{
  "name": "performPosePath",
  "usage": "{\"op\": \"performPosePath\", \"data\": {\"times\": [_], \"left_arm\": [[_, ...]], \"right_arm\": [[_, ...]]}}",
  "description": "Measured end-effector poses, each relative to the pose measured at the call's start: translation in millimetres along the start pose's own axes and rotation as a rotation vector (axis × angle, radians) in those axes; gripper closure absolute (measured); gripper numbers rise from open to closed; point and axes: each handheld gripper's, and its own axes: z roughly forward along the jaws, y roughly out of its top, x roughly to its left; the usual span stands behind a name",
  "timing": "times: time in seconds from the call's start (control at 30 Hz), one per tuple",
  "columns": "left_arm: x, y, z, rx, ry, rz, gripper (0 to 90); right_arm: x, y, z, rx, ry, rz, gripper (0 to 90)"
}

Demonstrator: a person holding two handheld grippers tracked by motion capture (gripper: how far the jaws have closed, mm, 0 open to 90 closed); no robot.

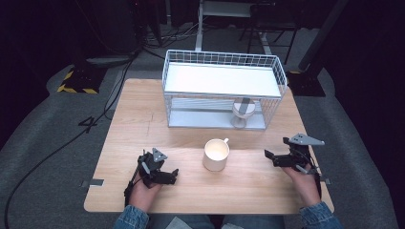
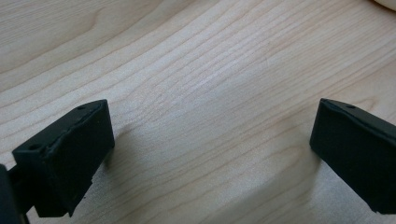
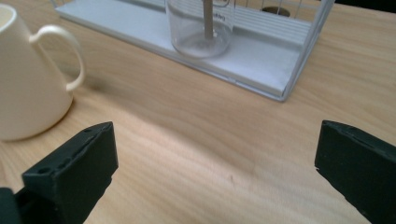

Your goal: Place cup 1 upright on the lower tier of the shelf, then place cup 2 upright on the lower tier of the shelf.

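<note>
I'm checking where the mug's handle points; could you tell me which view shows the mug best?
The right gripper view: the mug is close, its handle in full outline. The high view shows the mug whole but small, its handle pointing toward the rack. The left gripper view catches perhaps a sliver at its top right corner.

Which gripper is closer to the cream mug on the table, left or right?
Left, slightly. The left gripper sits just left of the cream mug; the right gripper is a bit farther off to its right. Both are open.
</note>
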Motion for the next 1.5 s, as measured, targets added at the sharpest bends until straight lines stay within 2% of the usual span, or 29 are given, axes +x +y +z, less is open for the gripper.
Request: {"op": "performPosePath", "data": {"times": [0.1,0.2,0.23,0.3,0.33,0.47,0.57,0.7,0.87,1.27,1.5], "left_arm": [[0.5,-0.5,-0.3,-0.001,-0.009,0.006,0.3],[2.2,-1.1,-1.2,0.001,-0.020,0.022,0.4],[2.9,-1.2,-1.2,0.000,-0.024,0.028,0.3],[3.2,-1.3,-1.2,0.000,-0.026,0.031,0.4],[3.7,-1.4,-1.3,0.001,-0.029,0.035,0.4],[4.1,-1.4,-1.4,0.000,-0.030,0.039,0.4],[4.0,-1.5,-1.5,0.001,-0.031,0.037,0.3],[3.9,-1.5,-1.6,0.002,-0.031,0.035,0.3],[2.9,-1.6,-1.7,0.003,-0.027,0.030,0.3],[2.1,-1.2,-3.6,-0.002,-0.023,0.014,2.1],[-2.0,1.2,-10.5,-0.037,-0.027,0.021,2.3]], "right_arm": [[0.4,-6.6,-3.7,0.009,0.000,0.004,0.0],[-0.8,-20.0,-8.5,0.014,0.014,0.043,0.1],[-1.1,-21.6,-9.3,0.034,0.024,0.036,0.5],[-1.4,-23.6,-10.8,0.046,0.017,0.032,1.0],[-2.3,-29.1,-13.4,0.057,0.000,0.020,1.5],[-4.0,-37.4,-13.8,0.089,-0.001,0.011,4.8],[-6.1,-46.1,-12.1,0.117,-0.020,0.015,5.1],[-4.9,-52.0,-6.8,0.170,-0.055,-0.014,6.5],[-6.2,-54.7,-3.4,0.195,-0.064,0.003,12.3],[-7.6,-55.5,-2.3,0.188,-0.066,0.009,10.3],[-7.4,-55.2,-1.8,0.191,-0.071,0.010,9.7]]}}
